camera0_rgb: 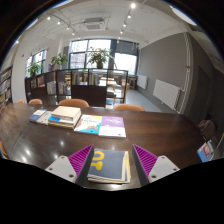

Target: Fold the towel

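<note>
- Two purple pads (80, 159) spread wide on gripper (112, 163); nothing clamped.
- Between fingers: dark book (107, 165) lying flat on dark wooden table (150, 132), gap at either side.
- Beyond fingers: books (101, 125) side by side; stack of books (58, 117) to their left.
- Towel: not seen anywhere on table.
- Far side: chairs (72, 103), potted plant (98, 57) before windows (95, 52).

I am seeing ceiling lights (131, 6) and daylight from the windows (97, 52) illuminating the room. The dark table (150, 130) is reflecting glare; edges are bowing strongly.
</note>
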Motion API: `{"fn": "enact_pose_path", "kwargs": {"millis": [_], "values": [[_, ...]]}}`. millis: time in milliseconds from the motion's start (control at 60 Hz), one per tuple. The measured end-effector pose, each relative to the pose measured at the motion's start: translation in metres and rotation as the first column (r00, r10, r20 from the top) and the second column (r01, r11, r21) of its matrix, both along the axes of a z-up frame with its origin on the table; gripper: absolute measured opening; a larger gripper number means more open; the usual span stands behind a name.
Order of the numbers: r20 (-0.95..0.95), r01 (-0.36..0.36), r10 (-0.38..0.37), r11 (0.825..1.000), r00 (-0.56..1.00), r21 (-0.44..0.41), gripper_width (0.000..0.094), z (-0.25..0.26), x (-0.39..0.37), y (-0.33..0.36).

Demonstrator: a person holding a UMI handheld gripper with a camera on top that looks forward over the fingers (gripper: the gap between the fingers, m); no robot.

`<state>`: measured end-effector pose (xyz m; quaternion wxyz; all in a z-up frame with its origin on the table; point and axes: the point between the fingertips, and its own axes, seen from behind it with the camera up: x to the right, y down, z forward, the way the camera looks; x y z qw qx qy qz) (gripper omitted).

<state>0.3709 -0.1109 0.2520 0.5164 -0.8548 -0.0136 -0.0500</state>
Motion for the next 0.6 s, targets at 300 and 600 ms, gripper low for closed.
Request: {"fn": "enact_pose_path", "kwargs": {"millis": [300, 600], "values": [[-0.076, 0.000, 0.002, 1.000, 0.997, 0.028, 0.0761, 0.015, -0.066, -0.082], [-0.081, -0.027, 0.028, 1.000, 0.996, 0.014, 0.0764, 0.013, -0.117, -0.133]]}}
